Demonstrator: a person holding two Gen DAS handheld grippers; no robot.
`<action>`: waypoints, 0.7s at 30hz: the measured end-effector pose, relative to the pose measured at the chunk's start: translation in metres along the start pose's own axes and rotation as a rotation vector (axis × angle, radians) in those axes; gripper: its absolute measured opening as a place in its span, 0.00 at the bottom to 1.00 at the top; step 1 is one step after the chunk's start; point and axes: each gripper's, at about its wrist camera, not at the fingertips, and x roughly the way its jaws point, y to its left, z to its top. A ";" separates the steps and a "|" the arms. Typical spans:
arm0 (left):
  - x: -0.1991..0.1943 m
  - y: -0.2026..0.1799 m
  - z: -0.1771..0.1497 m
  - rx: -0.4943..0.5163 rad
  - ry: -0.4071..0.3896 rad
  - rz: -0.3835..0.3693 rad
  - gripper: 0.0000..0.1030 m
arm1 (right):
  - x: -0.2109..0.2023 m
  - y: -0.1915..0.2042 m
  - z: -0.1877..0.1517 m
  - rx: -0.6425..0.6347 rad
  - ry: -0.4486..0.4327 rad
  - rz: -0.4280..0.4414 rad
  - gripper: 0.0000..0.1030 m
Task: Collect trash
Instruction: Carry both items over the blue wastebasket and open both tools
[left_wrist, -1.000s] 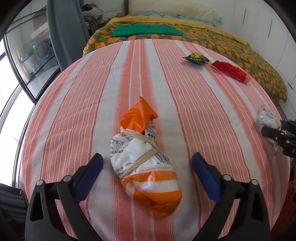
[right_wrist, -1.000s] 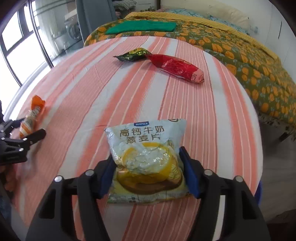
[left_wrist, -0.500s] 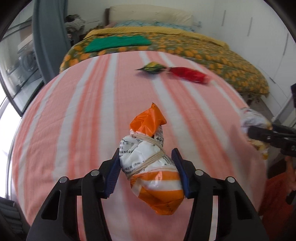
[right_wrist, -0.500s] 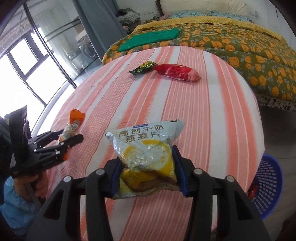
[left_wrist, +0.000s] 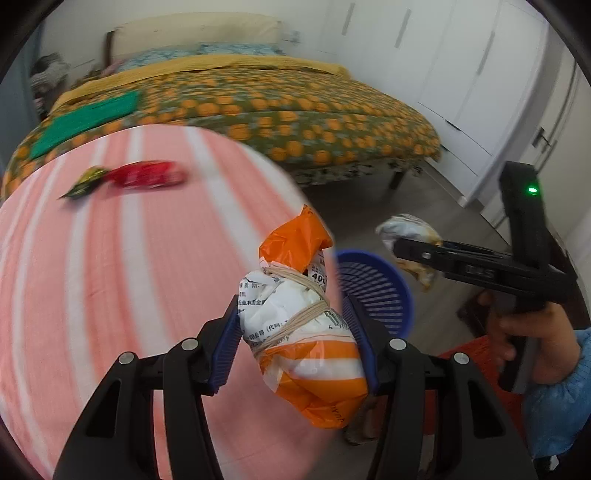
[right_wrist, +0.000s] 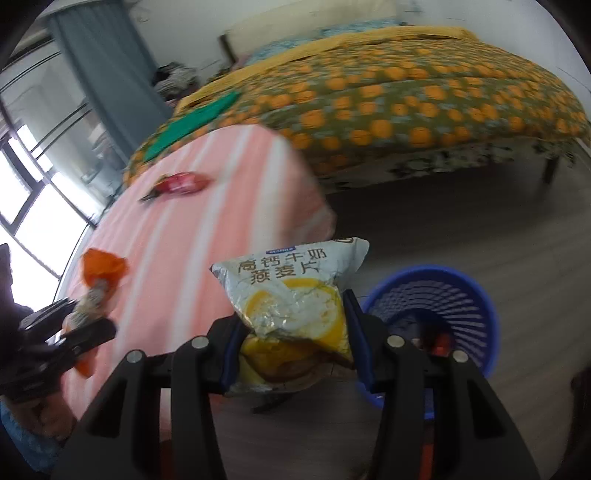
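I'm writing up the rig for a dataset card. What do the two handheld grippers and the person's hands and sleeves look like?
Both the left gripper and right gripper have matte black forked frames with silver pivot screws and ribbed blue pads. Seen from the left wrist view, the right gripper has a black upright block with a green light. The right hand is bare, with a light blue sleeve.

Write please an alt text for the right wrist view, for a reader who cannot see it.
The right gripper holds a silver and yellow snack bag between its fingers, near a blue basket on the floor. Behind are a striped table with a red wrapper, and a bed.
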 end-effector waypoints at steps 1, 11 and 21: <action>0.009 -0.017 0.005 0.014 0.007 -0.020 0.52 | -0.002 -0.013 0.001 0.010 -0.004 -0.022 0.46; 0.124 -0.124 0.020 0.112 0.129 -0.078 0.53 | 0.024 -0.143 -0.019 0.246 0.016 -0.126 0.46; 0.228 -0.130 0.008 0.060 0.235 -0.082 0.54 | 0.026 -0.182 -0.015 0.364 -0.006 -0.098 0.47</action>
